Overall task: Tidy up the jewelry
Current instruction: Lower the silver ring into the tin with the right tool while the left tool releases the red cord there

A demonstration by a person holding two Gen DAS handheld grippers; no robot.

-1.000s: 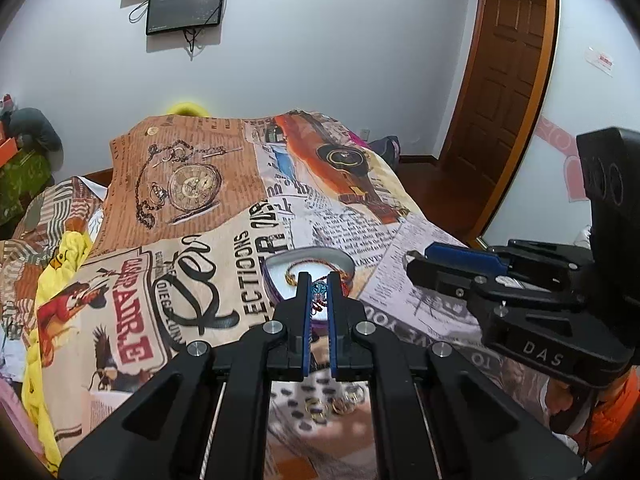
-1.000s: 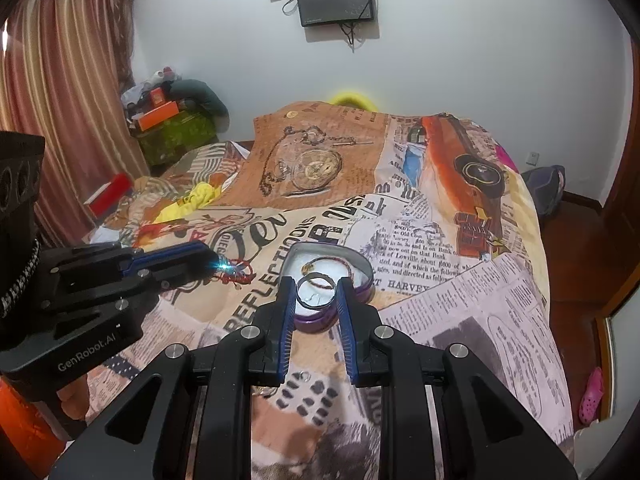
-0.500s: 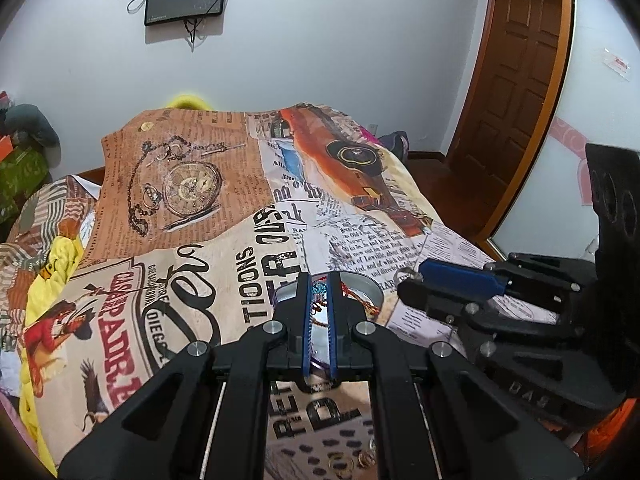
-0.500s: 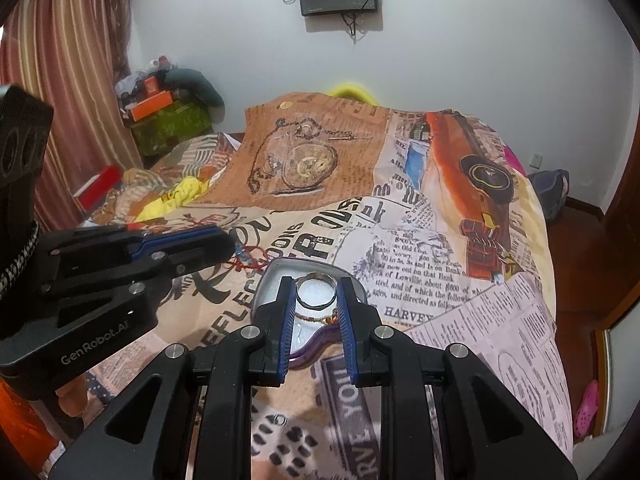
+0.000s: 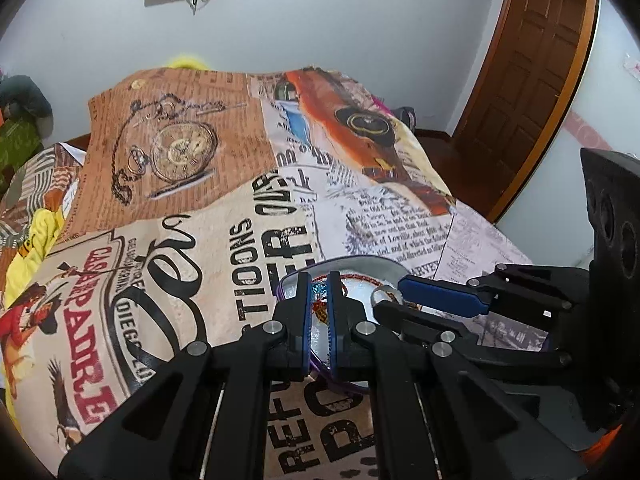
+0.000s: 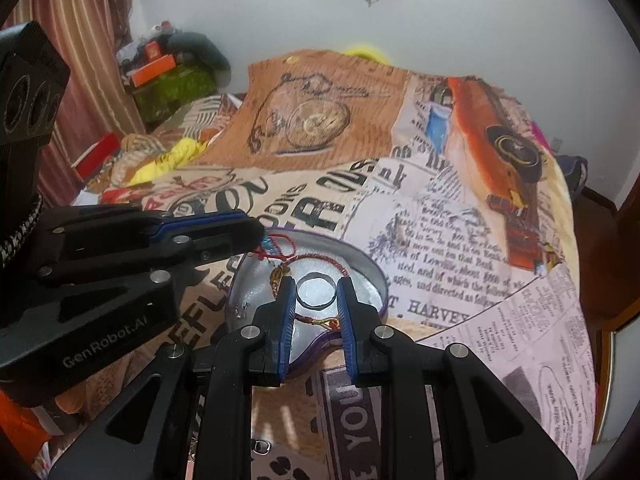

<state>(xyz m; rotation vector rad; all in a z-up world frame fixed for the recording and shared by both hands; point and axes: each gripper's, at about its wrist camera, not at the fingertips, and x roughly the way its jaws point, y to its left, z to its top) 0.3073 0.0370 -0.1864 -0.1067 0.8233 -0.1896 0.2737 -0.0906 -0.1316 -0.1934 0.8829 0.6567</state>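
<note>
A purple heart-shaped tin (image 6: pixel 374 270) with a silver inside lies on the printed bedspread; it also shows in the left wrist view (image 5: pixel 380 266). My left gripper (image 5: pixel 319 290) is shut on a red thread bracelet (image 6: pixel 280 254) with a blue bead, held over the tin's left rim. My right gripper (image 6: pixel 315 296) is shut on a metal ring (image 6: pixel 316 294), held just above the tin's middle. Another bracelet with a gold clasp (image 6: pixel 320 322) lies in the tin.
The bed is covered by a newspaper-print spread (image 5: pixel 248 184). Small loose rings (image 6: pixel 262 446) lie on the spread near the front edge. Clutter and boxes (image 6: pixel 160 68) sit at the far left by a curtain. A wooden door (image 5: pixel 528 64) stands at the right.
Both grippers have moved forward and down toward the tin, each still holding its piece. The ring and the red bracelet now hang just over the tin.
</note>
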